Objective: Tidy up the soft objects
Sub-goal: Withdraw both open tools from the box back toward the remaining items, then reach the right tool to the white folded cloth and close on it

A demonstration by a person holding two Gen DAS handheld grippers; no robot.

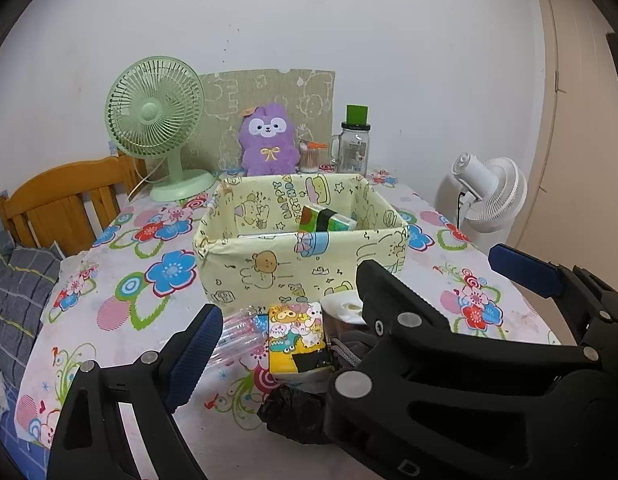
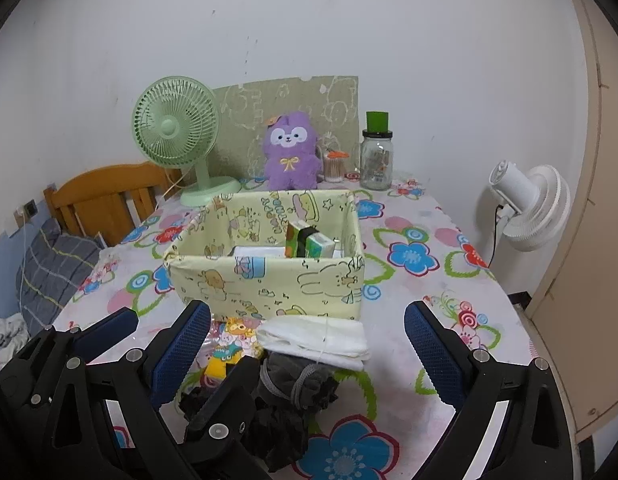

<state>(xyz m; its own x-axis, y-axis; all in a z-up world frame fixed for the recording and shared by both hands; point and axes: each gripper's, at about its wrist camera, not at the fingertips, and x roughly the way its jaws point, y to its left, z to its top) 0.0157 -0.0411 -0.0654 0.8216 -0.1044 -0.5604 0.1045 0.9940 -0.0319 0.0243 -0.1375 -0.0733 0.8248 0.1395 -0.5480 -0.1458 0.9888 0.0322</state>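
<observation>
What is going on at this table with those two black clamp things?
A person is tidying soft things into the yellow fabric box, using a hand-held gripper in each hand. Both the left gripper and the right gripper are open and hold nothing. They hang over a small pile in front of the box: a white cloth, a cartoon tissue pack and dark socks. A green pack is already in the box.
</observation>
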